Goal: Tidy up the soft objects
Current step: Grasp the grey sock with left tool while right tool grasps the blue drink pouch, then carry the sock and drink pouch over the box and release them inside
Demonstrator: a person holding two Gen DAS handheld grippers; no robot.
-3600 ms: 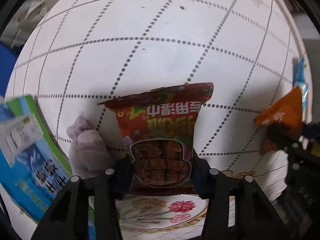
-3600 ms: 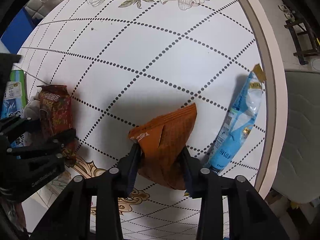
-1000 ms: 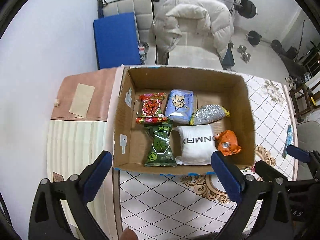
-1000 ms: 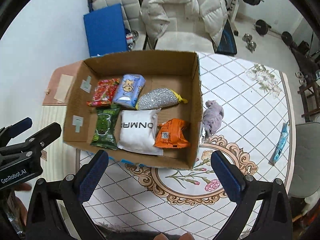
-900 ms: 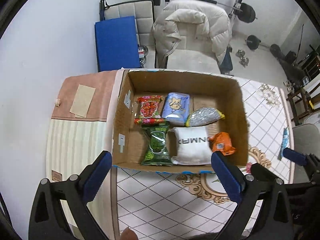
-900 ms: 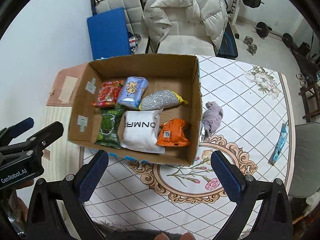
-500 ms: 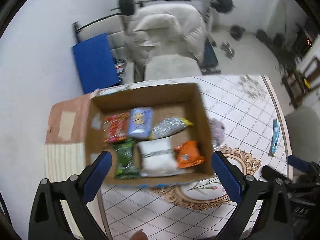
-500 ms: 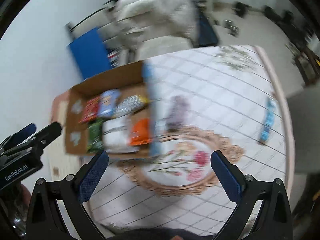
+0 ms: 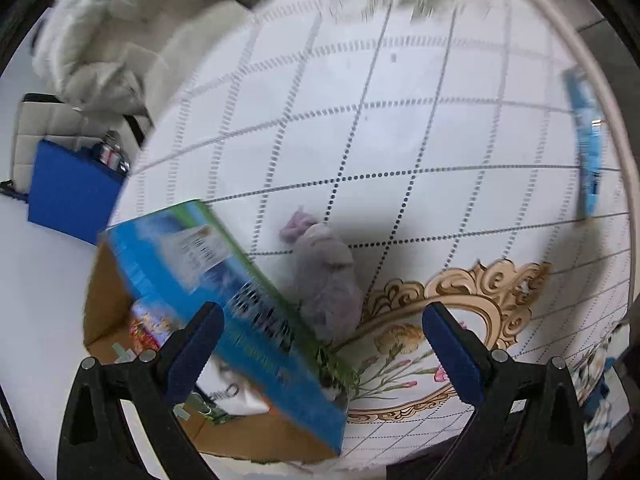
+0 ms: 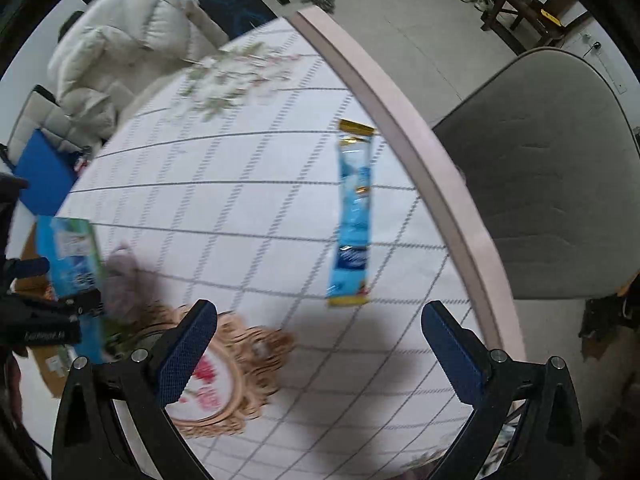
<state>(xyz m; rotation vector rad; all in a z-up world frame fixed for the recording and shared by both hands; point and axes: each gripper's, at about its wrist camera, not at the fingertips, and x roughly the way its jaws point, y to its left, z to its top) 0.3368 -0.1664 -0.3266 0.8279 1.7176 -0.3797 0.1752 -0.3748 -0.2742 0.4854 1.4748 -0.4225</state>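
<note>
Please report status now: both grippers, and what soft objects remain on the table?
Left hand-held gripper open, empty. Right hand-held gripper open, empty. Grey plush beside box; blue packet near table edge. Nothing blocking.

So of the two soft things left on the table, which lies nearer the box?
The lilac cloth bundle, lying right beside the box's outer wall. The long blue packet lies far off by the table's rim, ahead of the open right gripper.

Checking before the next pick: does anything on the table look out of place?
Two soft things lie outside the cardboard box: a lilac plush against its blue outer wall, and a long blue packet near the table's far edge. Nothing looks spilled or damaged.
</note>
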